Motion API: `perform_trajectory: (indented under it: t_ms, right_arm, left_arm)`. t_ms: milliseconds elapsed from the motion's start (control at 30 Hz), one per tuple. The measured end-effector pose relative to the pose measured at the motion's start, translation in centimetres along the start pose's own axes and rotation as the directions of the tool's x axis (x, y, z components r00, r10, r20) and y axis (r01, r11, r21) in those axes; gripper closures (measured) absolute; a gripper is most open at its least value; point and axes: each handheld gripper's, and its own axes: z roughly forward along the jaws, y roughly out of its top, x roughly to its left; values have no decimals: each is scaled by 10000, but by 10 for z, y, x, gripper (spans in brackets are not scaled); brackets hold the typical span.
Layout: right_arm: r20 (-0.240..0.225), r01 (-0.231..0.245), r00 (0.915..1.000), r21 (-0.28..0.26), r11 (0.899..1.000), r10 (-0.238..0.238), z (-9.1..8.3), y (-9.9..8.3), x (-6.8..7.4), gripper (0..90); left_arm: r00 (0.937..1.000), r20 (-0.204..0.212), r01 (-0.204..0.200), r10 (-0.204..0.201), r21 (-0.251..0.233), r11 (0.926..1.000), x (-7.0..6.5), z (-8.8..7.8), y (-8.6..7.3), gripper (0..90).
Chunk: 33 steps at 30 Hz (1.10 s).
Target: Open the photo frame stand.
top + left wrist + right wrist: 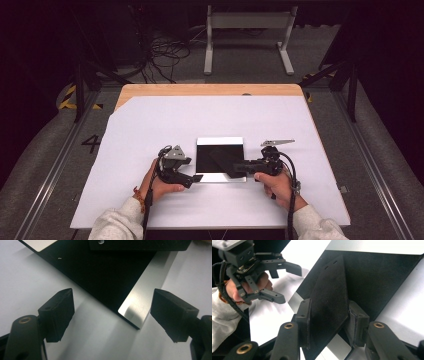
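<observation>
Our right gripper (328, 322) clamps what seems a flat black plate (329, 300) above the dark tray (220, 141); our wide-open, empty left gripper (112, 312) sits just left of its near-left corner.

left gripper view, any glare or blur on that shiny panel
Left gripper view: the panel's silver strip catches a bright sheen near its corner, and the left claw is slightly soft. High view: dim room, and the panel reads mostly black. Right gripper view: sharp.
</observation>
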Motion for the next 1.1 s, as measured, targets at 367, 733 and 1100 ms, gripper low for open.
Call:
perform_trajectory:
  t_ms: [367,733,1100]
  right_arm:
    - [-13,537,9986,0,9986,-537,-1,-1,4,627]
    - [-123,1143,9934,-105,9934,-1144,-3,0,8,648]
    - [-69,1423,9898,-83,9898,-1424,-4,-1,10,654]
  left_arm:
    - [9994,185,300,-300,-18,9995,5,10,5,179]
    - [9979,380,522,-516,-154,9985,7,14,9,198]
    - [9993,-39,359,-361,-322,9988,7,11,10,332]
